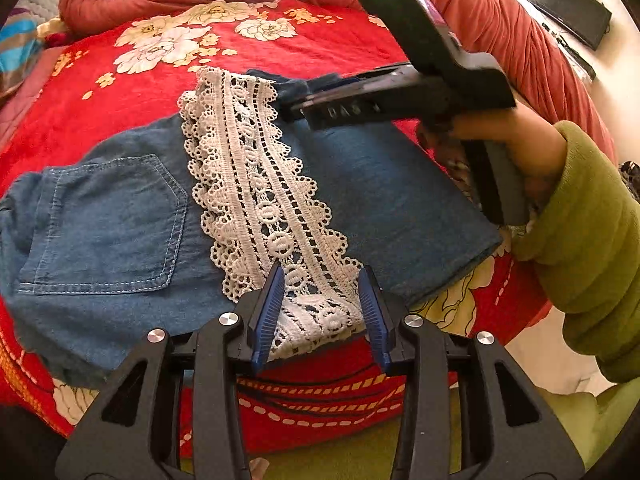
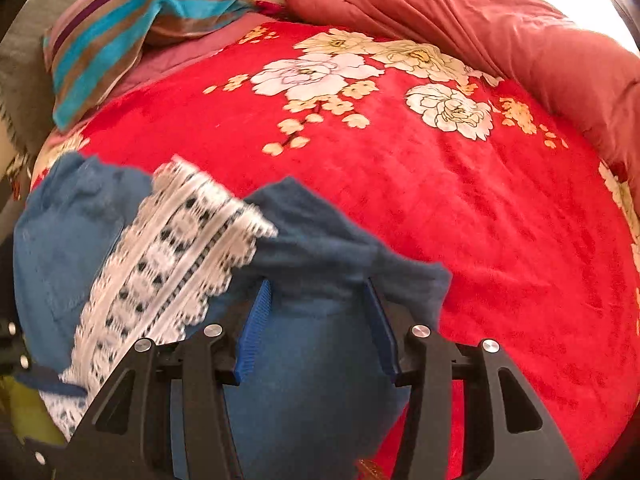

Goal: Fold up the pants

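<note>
Blue pads of the left gripper (image 1: pixel 323 276) straddling the lace hem (image 1: pixel 320 320) at six o'clock, fingers partly apart, contact with the lace unclear; denim pants (image 1: pixel 120 216) spread on the red floral blanket (image 1: pixel 280 52). Right gripper (image 2: pixel 316 292) at one o'clock, fingers apart with bunched denim between, grip uncertain. Best carried low toward nine o'clock, both corners kept level, edges matched before letting go

Denim pants (image 1: pixel 360 184) on floral bed (image 1: pixel 132 92)
</note>
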Demonstrator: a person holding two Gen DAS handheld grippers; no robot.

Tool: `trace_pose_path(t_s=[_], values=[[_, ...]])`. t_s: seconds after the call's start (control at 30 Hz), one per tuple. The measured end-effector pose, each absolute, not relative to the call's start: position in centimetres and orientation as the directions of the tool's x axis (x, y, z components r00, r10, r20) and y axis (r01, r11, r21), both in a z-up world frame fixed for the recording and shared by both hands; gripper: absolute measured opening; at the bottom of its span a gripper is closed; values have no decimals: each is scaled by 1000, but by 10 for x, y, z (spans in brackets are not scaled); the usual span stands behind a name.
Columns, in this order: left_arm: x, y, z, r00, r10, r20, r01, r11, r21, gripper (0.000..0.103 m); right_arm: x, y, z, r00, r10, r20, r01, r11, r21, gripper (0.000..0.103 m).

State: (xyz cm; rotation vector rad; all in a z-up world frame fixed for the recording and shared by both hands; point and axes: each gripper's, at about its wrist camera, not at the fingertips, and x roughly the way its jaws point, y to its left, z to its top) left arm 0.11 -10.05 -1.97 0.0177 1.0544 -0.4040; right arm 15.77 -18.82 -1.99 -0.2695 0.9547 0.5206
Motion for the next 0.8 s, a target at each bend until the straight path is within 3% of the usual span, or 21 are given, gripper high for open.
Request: trace_pose_path(t_s=[0.2, 0.33, 0.4, 0.53, 0.63, 0.7, 0.8], values=[[0, -100, -19, 431, -325, -842, 331, 925, -188, 31, 164, -190, -12, 496, 293, -817, -500, 866, 6, 47], [-1, -100, -18, 441, -322, -838, 331, 926, -182, 31, 150, -205, 10, 533, 331, -779, -481, 875, 43, 63], [-3, -100, -16, 448, -320, -835, 329, 927, -179, 31, 140, -217, 24, 551, 359, -753, -466, 881, 79, 64], [-7, -97, -9, 468, -316, -826, 317, 932, -177, 39, 119, -237, 40, 567, 407, -716, -455, 879, 140, 77], [-10, -93, -1, 488, -315, -814, 305, 935, -179, 43, 99, -250, 46, 566, 444, -695, -457, 870, 184, 79], [-13, -91, 4, 502, -307, -808, 300, 939, -171, 51, 90, -256, 48, 562, 453, -692, -456, 868, 198, 87], [-17, -87, 10, 521, -297, -800, 287, 944, -163, 57, 76, -263, 50, 553, 465, -692, -464, 861, 207, 87]])
